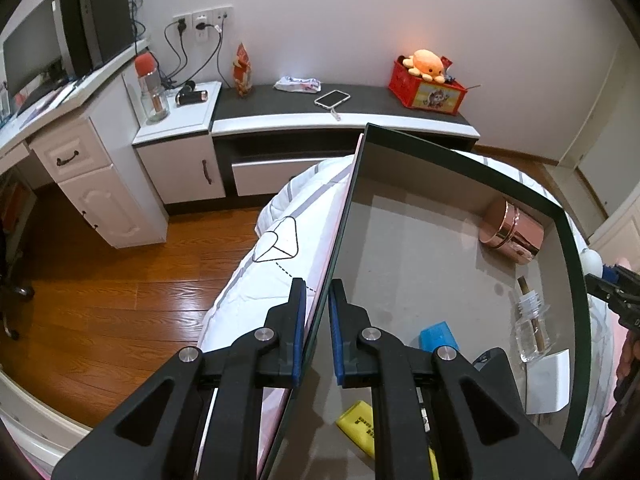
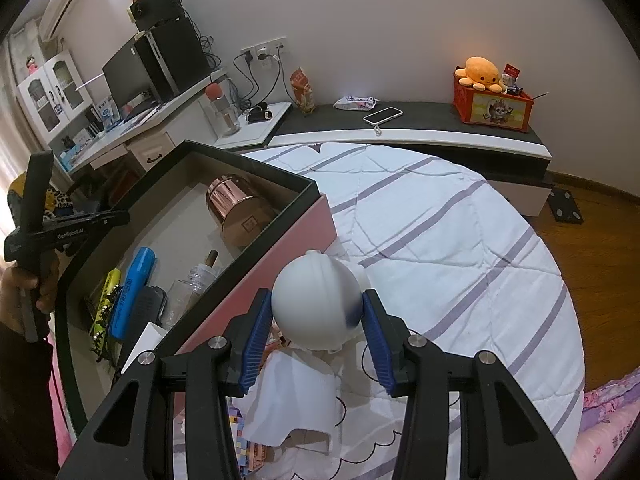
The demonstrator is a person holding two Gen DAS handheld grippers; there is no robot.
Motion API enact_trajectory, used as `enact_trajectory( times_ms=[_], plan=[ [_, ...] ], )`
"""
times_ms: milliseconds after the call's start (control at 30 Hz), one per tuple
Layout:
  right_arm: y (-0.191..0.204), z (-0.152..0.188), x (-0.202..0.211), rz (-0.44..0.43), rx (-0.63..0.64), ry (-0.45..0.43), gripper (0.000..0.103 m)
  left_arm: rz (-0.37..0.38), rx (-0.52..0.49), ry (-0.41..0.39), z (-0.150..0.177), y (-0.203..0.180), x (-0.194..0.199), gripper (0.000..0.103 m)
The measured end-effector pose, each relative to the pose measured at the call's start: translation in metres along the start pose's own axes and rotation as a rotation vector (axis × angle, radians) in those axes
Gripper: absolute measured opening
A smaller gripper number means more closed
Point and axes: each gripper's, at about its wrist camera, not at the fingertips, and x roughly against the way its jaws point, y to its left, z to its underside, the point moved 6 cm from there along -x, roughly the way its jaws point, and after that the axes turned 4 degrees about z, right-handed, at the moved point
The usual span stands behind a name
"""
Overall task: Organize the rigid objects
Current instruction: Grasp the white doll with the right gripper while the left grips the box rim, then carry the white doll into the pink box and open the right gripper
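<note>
The left gripper [image 1: 317, 332] is clamped shut on the near wall of the box [image 1: 472, 162], one pad outside against the pink face and one inside, so the open box is steadied on the bed [image 2: 460, 240]. The right gripper [image 2: 316, 336] is closed on a white round object [image 2: 316, 300], which is held just outside the box's pink side wall, above a white cloth or paper [image 2: 296, 400] and some coloured building blocks [image 2: 252, 452] lying on the bed.

Inside the box a rose-gold canister [image 1: 512, 232] is seen lying on its side near the far corner, with a clear bottle [image 1: 534, 332], a blue marker [image 2: 132, 296], a yellow highlighter [image 2: 105, 300] and a dark case [image 2: 146, 308] gathered toward the near end.

The step in hand is judged to be the carrying of the round object over the wall and into the box. Several risks are apparent. The object is smooth and curved, and it is pinched low on its sides — a slip upward out of the pads could be caused by any jolt. If it is not lifted high enough, the rim could be struck and the box tipped on the soft bedding. The canister — lying on its side — could be set rolling if the box is jolted. A drop from height could knock the bottle or crack the object.
</note>
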Motion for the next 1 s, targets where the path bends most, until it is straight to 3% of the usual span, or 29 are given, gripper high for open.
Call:
enact_trajectory(
  times_ms=[600,1000],
  plan=[
    [0.001,-0.004,-0.007,0.018,0.006,-0.008,0.046,-0.001,-0.002,-0.003,0.001,-0.002,-0.001,0.011],
    [0.010,-0.008,0.018,0.055,0.050,-0.063,0.046,0.002,0.001,-0.005,0.000,-0.002,-0.001,0.011]
  ],
)
